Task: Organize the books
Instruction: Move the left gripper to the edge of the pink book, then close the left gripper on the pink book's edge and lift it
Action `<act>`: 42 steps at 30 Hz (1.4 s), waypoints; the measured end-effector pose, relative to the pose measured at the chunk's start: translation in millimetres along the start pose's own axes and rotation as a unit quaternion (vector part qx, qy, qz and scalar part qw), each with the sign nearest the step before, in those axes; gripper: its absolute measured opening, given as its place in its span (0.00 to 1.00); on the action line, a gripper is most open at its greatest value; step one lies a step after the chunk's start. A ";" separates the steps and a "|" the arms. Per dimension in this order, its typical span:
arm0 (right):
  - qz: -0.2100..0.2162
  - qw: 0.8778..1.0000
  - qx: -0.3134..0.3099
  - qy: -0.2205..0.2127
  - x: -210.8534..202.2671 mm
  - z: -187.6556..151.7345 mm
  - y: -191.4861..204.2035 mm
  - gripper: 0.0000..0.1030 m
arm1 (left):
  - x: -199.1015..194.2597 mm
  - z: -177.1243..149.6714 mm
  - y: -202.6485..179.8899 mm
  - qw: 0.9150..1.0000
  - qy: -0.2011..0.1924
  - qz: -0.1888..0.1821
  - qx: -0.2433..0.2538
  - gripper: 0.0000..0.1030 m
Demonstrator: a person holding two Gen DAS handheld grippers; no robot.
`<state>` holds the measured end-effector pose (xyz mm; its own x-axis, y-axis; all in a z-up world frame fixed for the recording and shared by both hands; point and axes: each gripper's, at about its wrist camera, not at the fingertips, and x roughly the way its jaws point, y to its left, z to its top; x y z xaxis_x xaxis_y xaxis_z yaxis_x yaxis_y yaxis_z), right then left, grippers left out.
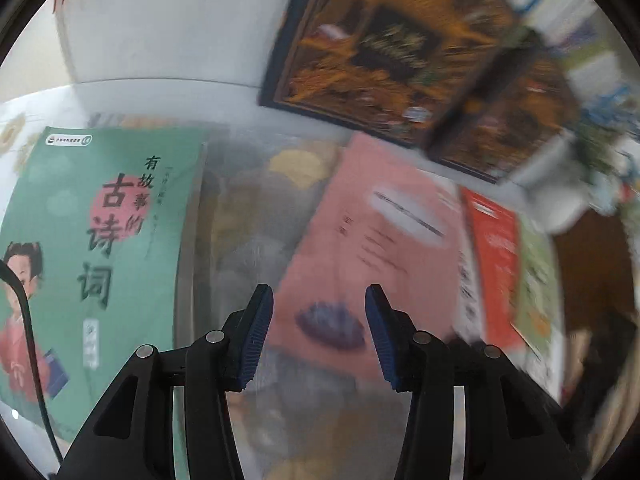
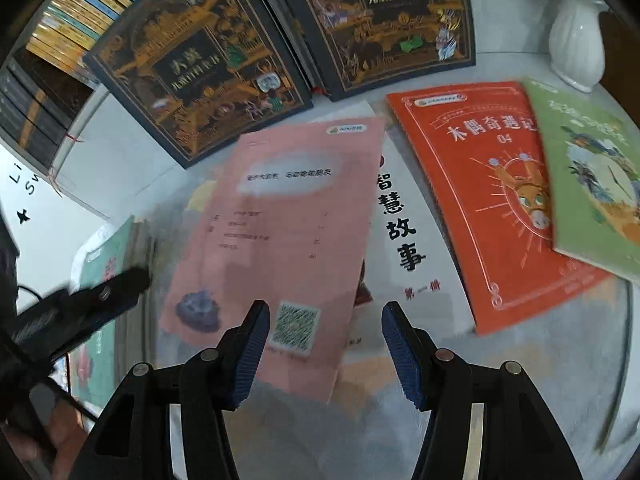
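A pink booklet [image 2: 280, 224] lies back cover up in the middle of the table, on top of a white book [image 2: 404, 240]. My right gripper [image 2: 324, 324] is open above its near edge. My left gripper [image 1: 318, 308] is open and empty above the same pink booklet [image 1: 372, 240], and shows as a dark shape at the left of the right wrist view [image 2: 100, 300]. A green poetry book [image 1: 96, 248] lies to the left. An orange book [image 2: 488, 200] and a light green book [image 2: 592, 188] lie to the right.
Two large dark ornate books [image 2: 208, 76] [image 2: 392, 20] lie at the back. A white vase [image 2: 576, 48] stands at the back right. A row of book spines [image 2: 72, 24] fills the shelf at the back left. The table top [image 2: 120, 168] is pale grey.
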<state>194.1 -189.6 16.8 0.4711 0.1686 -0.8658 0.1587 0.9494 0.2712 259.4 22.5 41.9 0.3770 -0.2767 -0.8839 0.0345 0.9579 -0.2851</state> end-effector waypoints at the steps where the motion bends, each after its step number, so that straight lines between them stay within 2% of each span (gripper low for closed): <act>1: 0.000 1.000 -0.015 -0.005 1.2 -0.5 1.0 0.56 | 12.0 2.2 -2.2 0.999 0.010 0.031 -0.003 0.43; 4: 0.021 0.999 -0.039 0.003 -1.8 -3.5 2.6 0.56 | 41.5 3.4 -5.1 0.997 0.061 0.041 -0.021 0.44; 6: 0.051 0.997 -0.050 0.020 -3.8 -7.8 1.6 0.57 | 37.9 -0.2 -6.5 0.998 0.059 0.028 -0.026 0.44; 8: 0.043 0.997 -0.061 0.030 -10.5 -14.6 -3.2 0.57 | 34.0 -10.7 -10.8 0.997 0.075 0.012 -0.022 0.44; 10: 0.059 0.995 -0.062 0.046 -19.9 -25.1 -16.1 0.57 | 26.6 -28.5 -17.8 0.997 0.079 0.017 -0.006 0.44; 13: 0.078 0.993 -0.060 0.065 -39.7 -50.4 -39.7 0.57 | 7.8 -70.0 -28.6 0.997 0.075 0.017 0.008 0.44; 16: 0.085 0.991 -0.065 0.079 -61.0 -83.3 -63.3 0.57 | -8.5 -131.0 -42.8 0.995 0.097 0.001 0.027 0.44; 19: 0.106 0.983 -0.080 0.125 -79.0 -128.3 -91.6 0.57 | -24.1 -189.9 -58.9 0.992 0.119 -0.001 0.052 0.44; 21: 0.114 0.975 -0.112 0.154 -92.5 -159.0 -107.3 0.58 | -36.0 -223.4 -68.9 0.988 0.137 -0.002 0.076 0.44; 23: 0.121 0.966 -0.143 0.176 -106.0 -177.7 -120.6 0.57 | -43.9 -250.2 -72.5 0.983 0.168 -0.021 0.076 0.44; 25: 0.124 0.966 -0.134 0.181 -110.2 -176.7 -130.8 0.57 | -52.3 -269.1 -72.0 0.981 0.180 -0.039 0.065 0.44; 27: 0.116 0.974 -0.114 0.158 -108.2 -162.6 -138.5 0.57 | -57.5 -274.2 -65.5 0.986 0.158 -0.018 0.041 0.44; 30: 0.121 0.979 -0.100 0.128 -91.4 -141.5 -135.9 0.58 | -55.5 -262.9 -54.8 0.992 0.126 -0.019 -0.008 0.44; 31: 0.128 0.979 -0.100 0.122 -89.9 -139.0 -133.6 0.63 | -54.4 -260.2 -53.2 0.992 0.120 -0.020 -0.014 0.44; 33: 0.165 0.973 -0.087 0.135 -82.9 -130.7 -128.3 0.78 | -46.7 -255.6 -54.5 0.992 0.128 -0.017 -0.010 0.45; 36: 0.204 0.964 -0.086 0.147 -82.4 -135.4 -131.3 0.79 | -47.4 -260.6 -61.6 0.989 0.142 -0.046 -0.003 0.46; 38: 0.212 0.963 -0.076 0.150 -84.6 -136.9 -136.4 0.79 | -46.2 -265.5 -65.7 0.989 0.142 -0.045 -0.005 0.46; 39: 0.226 0.960 -0.062 0.155 -85.2 -135.7 -140.8 0.79 | -47.3 -268.7 -69.0 0.990 0.135 -0.034 0.004 0.46; 41: 0.282 0.945 -0.019 0.167 -90.0 -134.3 -155.3 0.79 | -49.6 -273.3 -73.7 0.991 0.130 -0.021 0.017 0.46; 42: 0.344 0.922 0.009 0.176 -97.4 -133.0 -166.7 0.76 | -45.7 -271.4 -82.6 0.991 0.129 -0.023 0.022 0.46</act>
<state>6.4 -329.0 0.0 0.1545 0.8087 -0.5676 -0.0574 0.5809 0.8120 -11.9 -64.9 5.3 0.1260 -0.3246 -0.9374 0.0879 0.9449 -0.3154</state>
